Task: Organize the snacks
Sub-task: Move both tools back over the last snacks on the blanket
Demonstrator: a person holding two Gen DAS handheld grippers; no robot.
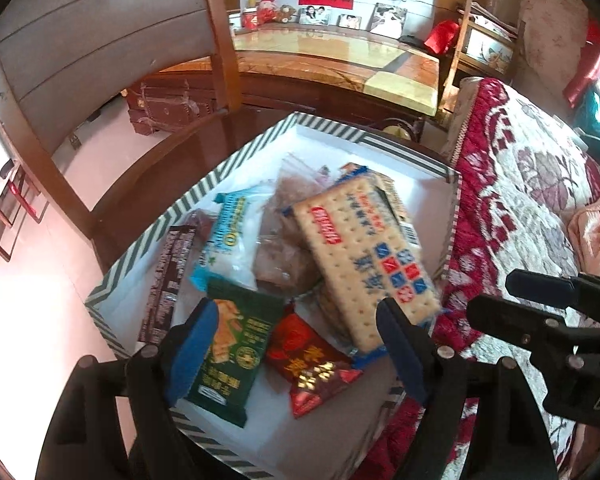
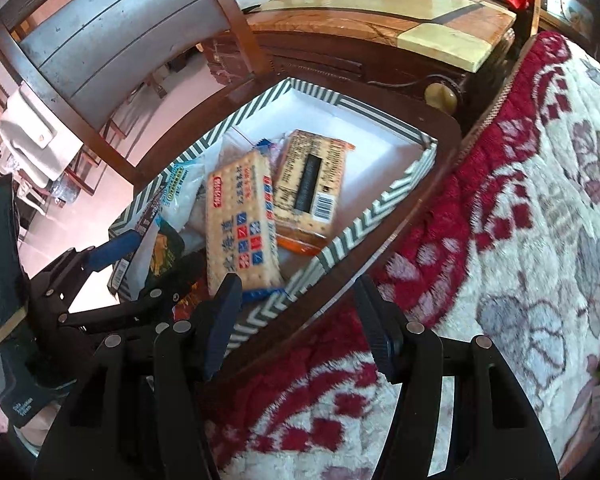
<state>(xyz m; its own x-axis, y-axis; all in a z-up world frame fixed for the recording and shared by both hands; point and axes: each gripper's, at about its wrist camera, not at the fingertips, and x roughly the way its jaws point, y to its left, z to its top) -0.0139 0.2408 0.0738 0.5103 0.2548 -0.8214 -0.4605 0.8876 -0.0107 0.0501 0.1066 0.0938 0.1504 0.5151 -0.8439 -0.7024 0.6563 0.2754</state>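
Snack packets, the cracker pack (image 1: 364, 256) on top, are lying piled in the striped box (image 1: 148, 236) on a wooden chair (image 2: 380, 276) beside the floral blanket (image 2: 520, 208), left gripper (image 1: 296, 344) hovering wide, empty, over them, right gripper (image 2: 296, 320) gaping wide, empty, near box edge.

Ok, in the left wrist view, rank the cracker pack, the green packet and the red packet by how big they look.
1. Cracker pack, clearly largest.
2. Green packet.
3. Red packet, though it and the green one look close, and the left fingers partly hide the green.
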